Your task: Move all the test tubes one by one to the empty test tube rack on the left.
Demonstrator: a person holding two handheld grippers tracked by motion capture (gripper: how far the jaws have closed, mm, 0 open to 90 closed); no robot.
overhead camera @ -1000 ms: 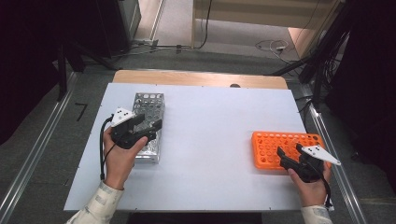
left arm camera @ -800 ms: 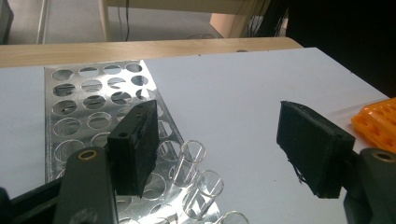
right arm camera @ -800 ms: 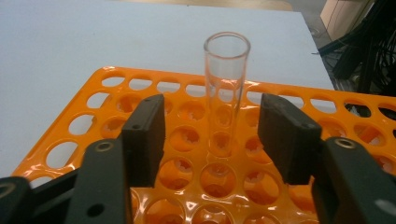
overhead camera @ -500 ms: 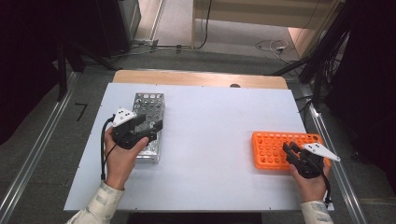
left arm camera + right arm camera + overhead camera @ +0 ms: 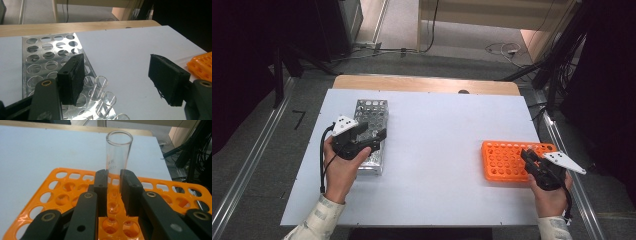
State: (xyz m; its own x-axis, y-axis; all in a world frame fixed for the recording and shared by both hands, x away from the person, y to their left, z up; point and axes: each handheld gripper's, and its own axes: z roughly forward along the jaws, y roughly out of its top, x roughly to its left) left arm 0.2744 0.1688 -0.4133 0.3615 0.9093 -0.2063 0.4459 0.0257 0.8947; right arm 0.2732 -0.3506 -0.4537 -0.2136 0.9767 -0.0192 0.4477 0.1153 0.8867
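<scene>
On the white table (image 5: 437, 150), a metal rack (image 5: 371, 135) lies near the left edge, running from the far side toward the near one. An orange rack (image 5: 507, 160) sits close to the right edge, toward the near side.

The left tool (image 5: 371, 136) hangs over the near half of the metal rack, held in the person's left hand (image 5: 341, 167). In the left gripper view its jaws stand wide apart with nothing between them; a few clear glass tubes (image 5: 100, 87) stand in the holes of the metal rack (image 5: 47, 57) just below the left-hand jaw, and a corner of the orange rack (image 5: 202, 63) shows at that view's right side.

The right tool (image 5: 528, 156) is over the near right part of the orange rack, held in the right hand (image 5: 552, 192). In the right gripper view its jaws are closed on a clear test tube (image 5: 117, 155), which stands upright, its open mouth on top and its lower end down at a hole of the orange rack (image 5: 62, 195). Small printed markings show on the tube's wall, too small to read.
</scene>
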